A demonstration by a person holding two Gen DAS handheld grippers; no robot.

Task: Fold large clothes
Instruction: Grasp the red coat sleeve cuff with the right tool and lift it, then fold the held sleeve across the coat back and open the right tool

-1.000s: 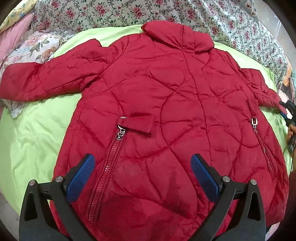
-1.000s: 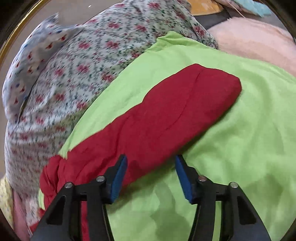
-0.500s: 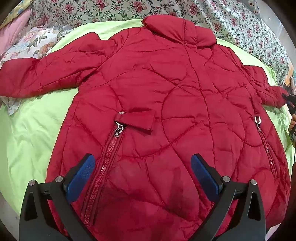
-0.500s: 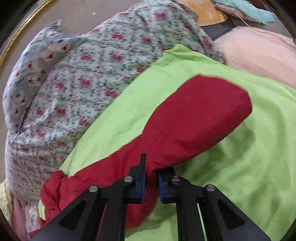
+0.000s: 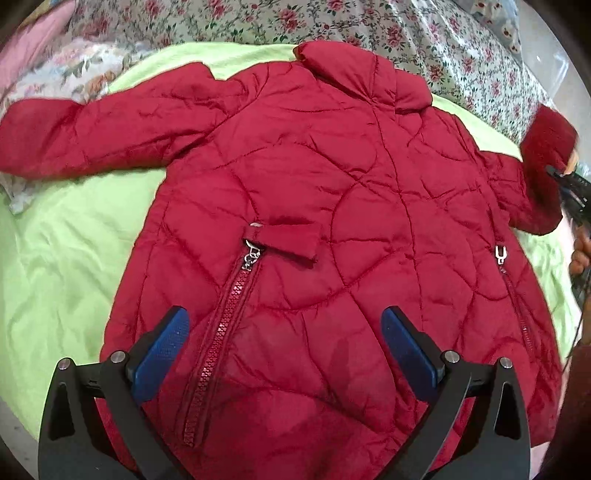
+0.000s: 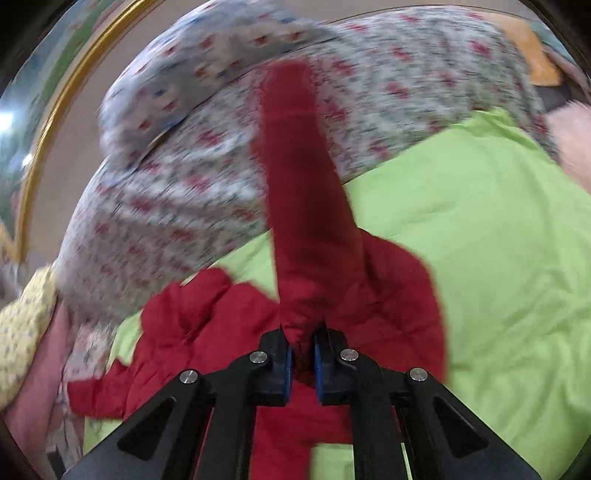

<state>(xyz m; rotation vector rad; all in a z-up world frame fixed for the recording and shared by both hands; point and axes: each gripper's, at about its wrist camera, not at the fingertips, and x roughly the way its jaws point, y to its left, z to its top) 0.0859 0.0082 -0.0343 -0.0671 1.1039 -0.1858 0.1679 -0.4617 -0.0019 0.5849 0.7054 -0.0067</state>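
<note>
A red quilted jacket (image 5: pixel 332 206) lies spread flat on a lime green sheet (image 5: pixel 66 258), collar at the far side, hem near me. Its left sleeve (image 5: pixel 92 133) stretches out to the left. My left gripper (image 5: pixel 286 347) is open and empty, hovering over the lower part of the jacket by a zipper (image 5: pixel 225 321). My right gripper (image 6: pixel 302 363) is shut on the right sleeve (image 6: pixel 306 206) and holds it lifted off the bed, cuff end pointing away. That raised sleeve also shows at the right edge of the left wrist view (image 5: pixel 546 147).
A floral bedcover (image 5: pixel 332 22) lies beyond the green sheet, with a floral pillow (image 5: pixel 74 70) at the far left. In the right wrist view the floral cover (image 6: pixel 184 177) rises behind the sleeve, with a gold-framed edge (image 6: pixel 62 103) at the left and pink fabric (image 6: pixel 569 140) at the right.
My right gripper closed on the right sleeve and lifted it up off the sheet. My left gripper stayed open over the jacket's lower part, drawing back slightly.
</note>
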